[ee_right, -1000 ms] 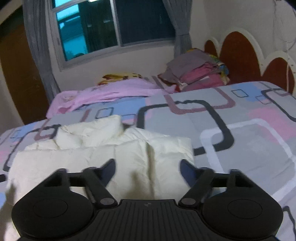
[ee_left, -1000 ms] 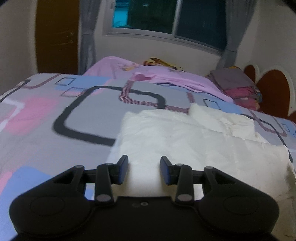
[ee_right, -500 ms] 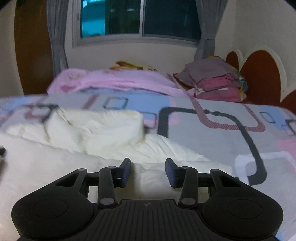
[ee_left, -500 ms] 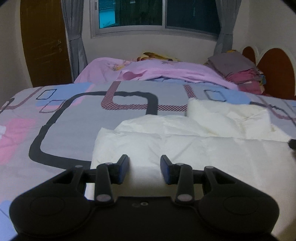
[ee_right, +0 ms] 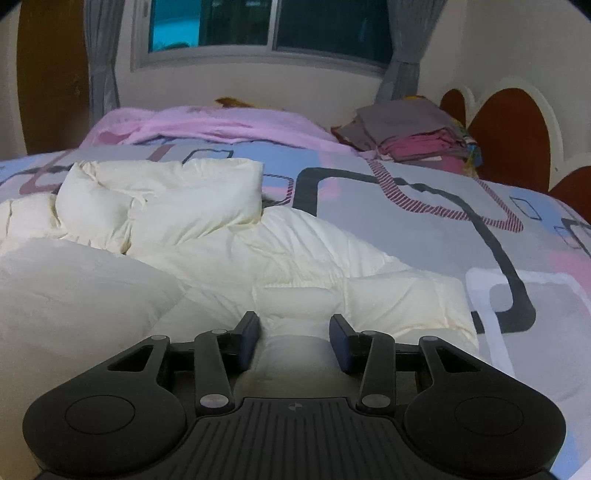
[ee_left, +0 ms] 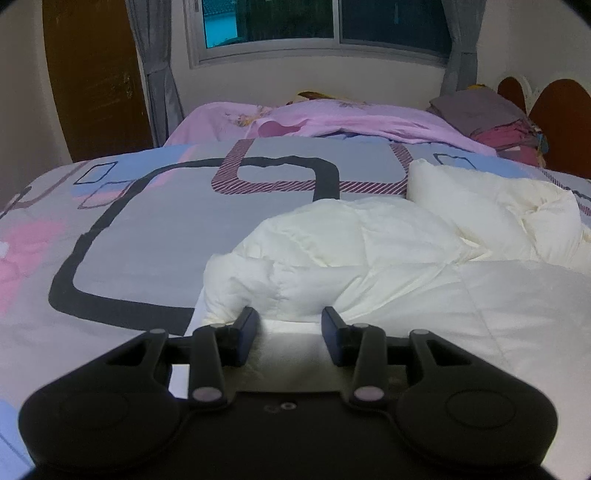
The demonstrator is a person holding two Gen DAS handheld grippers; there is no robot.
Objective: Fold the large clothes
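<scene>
A big puffy white jacket [ee_left: 369, 258] lies on a bed [ee_left: 155, 229]; the bed cover is grey with dark rings, pink patches and blue patches; the jacket sits on the near part of the bed, bunched up, with one fat rolled part [ee_right: 166, 192] lying on top at the far side.

The left gripper [ee_left: 290, 325] is low over the near left corner of the jacket; its two fingers [ee_left: 245, 332] stand a little way apart, with the puffy edge right at the tips; soft white cloth shows in the gap between them; I cannot tell if the pads press on it.

The right gripper [ee_right: 295, 328] is low over the near right part of the jacket; its jaws have just been closing, and now they stand a little way apart; a soft white bump of the jacket sits in the gap; I cannot tell if the pads squeeze it.

At the far side of the bed lies a pink blanket [ee_left: 332, 122]; beside it, by the brown headboard [ee_right: 509, 122], sits a stack of folded clothes [ee_right: 413, 133], grey on top and dark red below; a window [ee_left: 325, 22] with grey curtains [ee_left: 159, 74] is on the far wall; a brown door [ee_left: 96, 74] stands at the left.
</scene>
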